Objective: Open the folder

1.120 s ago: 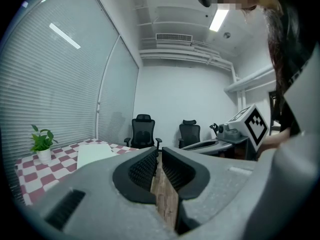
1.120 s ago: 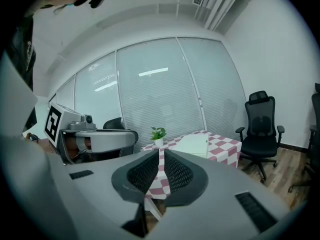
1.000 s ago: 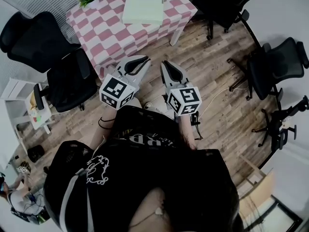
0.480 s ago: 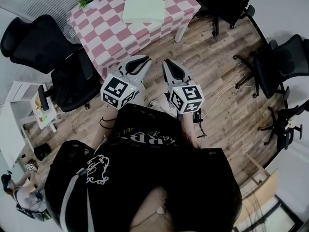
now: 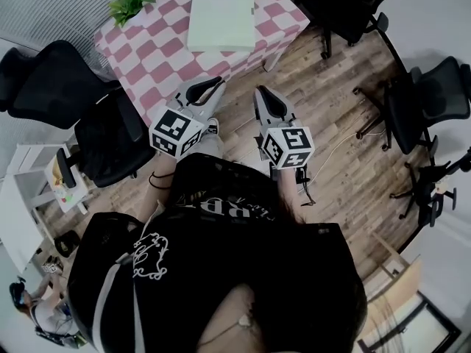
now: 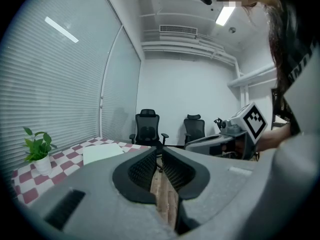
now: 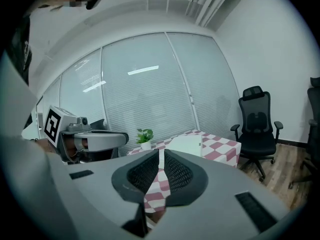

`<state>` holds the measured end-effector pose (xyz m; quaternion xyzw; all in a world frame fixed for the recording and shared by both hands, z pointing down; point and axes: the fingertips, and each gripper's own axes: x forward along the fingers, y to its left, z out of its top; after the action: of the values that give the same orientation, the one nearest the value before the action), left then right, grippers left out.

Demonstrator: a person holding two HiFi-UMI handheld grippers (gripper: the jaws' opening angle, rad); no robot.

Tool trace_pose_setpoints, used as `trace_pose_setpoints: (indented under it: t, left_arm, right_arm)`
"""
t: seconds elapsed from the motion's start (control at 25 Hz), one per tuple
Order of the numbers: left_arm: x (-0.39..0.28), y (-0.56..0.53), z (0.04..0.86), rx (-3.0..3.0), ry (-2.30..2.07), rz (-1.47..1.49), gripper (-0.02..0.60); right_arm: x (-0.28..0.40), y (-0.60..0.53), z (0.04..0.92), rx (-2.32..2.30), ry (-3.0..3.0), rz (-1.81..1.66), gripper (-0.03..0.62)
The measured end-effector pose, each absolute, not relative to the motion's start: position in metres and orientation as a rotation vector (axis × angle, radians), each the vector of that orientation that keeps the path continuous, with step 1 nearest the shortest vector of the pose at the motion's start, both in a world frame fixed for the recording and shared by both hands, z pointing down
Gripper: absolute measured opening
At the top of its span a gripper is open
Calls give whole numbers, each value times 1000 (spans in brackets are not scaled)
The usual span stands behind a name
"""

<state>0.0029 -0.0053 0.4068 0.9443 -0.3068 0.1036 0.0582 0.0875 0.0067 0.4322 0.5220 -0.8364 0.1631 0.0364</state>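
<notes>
Fingers on the left gripper and right gripper are squeezed shut, empty. Both aim at the folder, well apart, likely to go reach it.

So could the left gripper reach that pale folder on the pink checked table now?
Probably not yet: the left gripper hangs short of the pale flat folder, though nothing blocks the way.

The floor is matt, grainy wood plank. A soft checked cloth covers the worktop. The folder looks smooth, pale and matt; card or plastic, I cannot tell. The left gripper and right gripper have matt grey plastic shells, with black ribbed pads. The chair has a black mesh back.
</notes>
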Motion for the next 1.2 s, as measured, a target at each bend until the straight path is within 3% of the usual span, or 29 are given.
trace_pose_setpoints:
  t: [0.4, 0.64, 1.2]
  left_arm:
    - [-28, -94, 429, 2872, -801, 378, 37]
    - [-33, -128, 458, 2869, -648, 483, 151]
    - [-6, -192, 519, 2911, -524, 744, 209]
  right_arm:
    - [75, -86, 442, 1742, -2451, 536, 35]
    - [83, -127, 456, 1836, -2365, 613, 35]
    - [99, -174, 501, 1769, -2265, 785, 37]
